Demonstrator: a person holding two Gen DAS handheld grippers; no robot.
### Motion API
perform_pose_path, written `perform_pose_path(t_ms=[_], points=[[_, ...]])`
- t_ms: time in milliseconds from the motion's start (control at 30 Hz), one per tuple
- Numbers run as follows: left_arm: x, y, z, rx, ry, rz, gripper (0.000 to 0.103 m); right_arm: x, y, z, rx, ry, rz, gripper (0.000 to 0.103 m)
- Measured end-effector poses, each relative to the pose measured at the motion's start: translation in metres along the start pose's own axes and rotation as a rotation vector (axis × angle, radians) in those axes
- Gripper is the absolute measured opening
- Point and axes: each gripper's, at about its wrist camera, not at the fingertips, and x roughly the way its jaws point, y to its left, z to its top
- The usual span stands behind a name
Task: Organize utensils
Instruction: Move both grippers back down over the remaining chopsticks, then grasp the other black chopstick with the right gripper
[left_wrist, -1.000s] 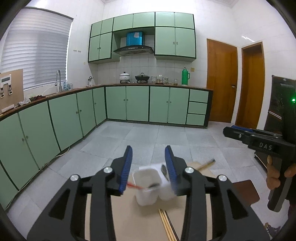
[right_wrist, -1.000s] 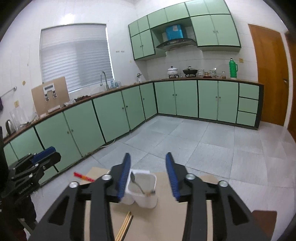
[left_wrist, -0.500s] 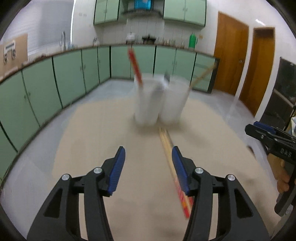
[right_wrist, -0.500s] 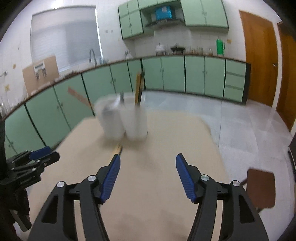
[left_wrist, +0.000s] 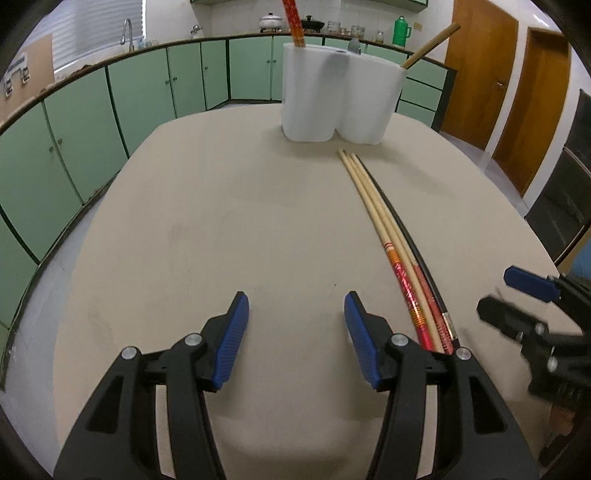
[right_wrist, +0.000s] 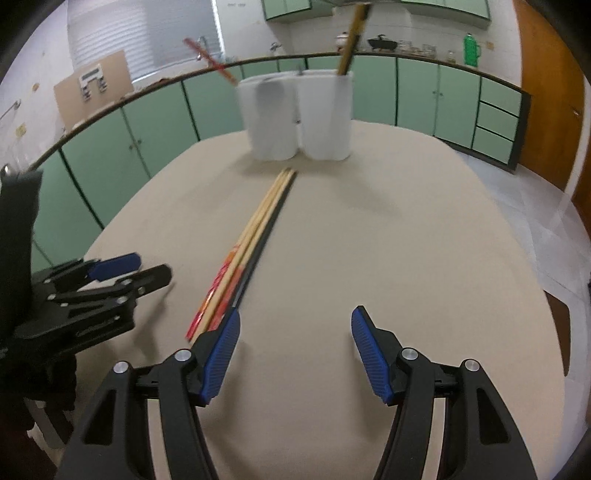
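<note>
A white two-compartment utensil holder stands at the far side of the beige table; it also shows in the right wrist view. A red chopstick, a wooden chopstick and a spoon handle stick out of it. Three chopsticks lie side by side on the table, two wooden with red ends and one black; they also show in the right wrist view. My left gripper is open and empty, just left of their near ends. My right gripper is open and empty, just right of them.
Green kitchen cabinets run along the left and back walls. Wooden doors stand at the right. A brown stool seat shows past the table's right edge.
Both grippers have come down from high above the floor to just over the table, behind the chopsticks' near ends. Both stay open and empty.
</note>
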Motion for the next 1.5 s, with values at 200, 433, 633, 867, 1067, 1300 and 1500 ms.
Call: perform_pose_path(t_ms=[200, 433, 633, 867, 1067, 1300, 1500], points=[[0.002, 0.0, 0.0, 0.0, 0.016, 0.008, 0.055, 0.007, 0.018, -0.009, -0.056, 0.039, 0.004, 0.062], [0.002, -0.004, 0.001, 0.016, 0.021, 0.015, 0.057, 0.008, 0.028, -0.008, -0.084, 0.046, -0.023, 0.062], [0.002, -0.004, 0.001, 0.014, 0.021, 0.013, 0.057, 0.006, 0.012, -0.006, -0.048, 0.052, -0.094, 0.06], [-0.002, -0.004, 0.001, 0.009, 0.007, 0.013, 0.057, -0.004, 0.005, -0.015, -0.045, 0.036, -0.006, 0.042], [-0.007, -0.006, 0.0, 0.005, -0.003, -0.001, 0.057, -0.004, 0.015, -0.018, -0.079, 0.038, 0.01, 0.028], [-0.009, -0.016, 0.0, 0.017, -0.003, -0.033, 0.057, -0.002, 0.022, -0.016, -0.11, 0.044, 0.003, 0.009], [-0.012, -0.029, 0.002, 0.035, -0.008, -0.095, 0.057, -0.005, 0.004, -0.015, -0.052, 0.033, -0.04, 0.006]])
